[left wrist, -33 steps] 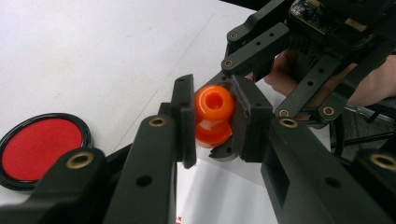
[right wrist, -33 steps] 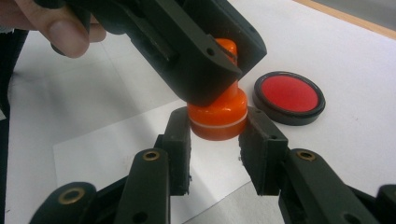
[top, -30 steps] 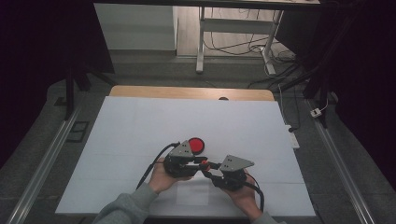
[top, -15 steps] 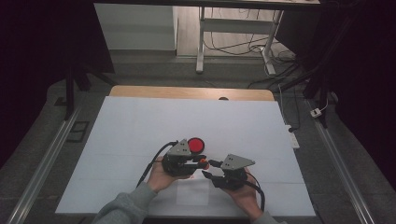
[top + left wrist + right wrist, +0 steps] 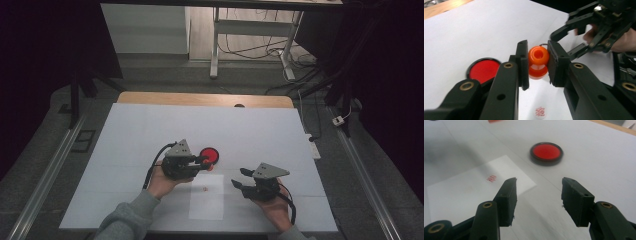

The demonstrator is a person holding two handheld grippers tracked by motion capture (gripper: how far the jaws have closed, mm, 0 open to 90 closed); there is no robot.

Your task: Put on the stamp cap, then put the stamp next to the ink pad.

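The left hand-held gripper pinches an orange spool between its pads, lifted just above the white surface. Just beside it on the surface lies a red disc with a black rim. Nearer the person, a paper sheet with a small red stamp. The right hand-held gripper stands apart, its jaws having just been opening, spread with nothing between them
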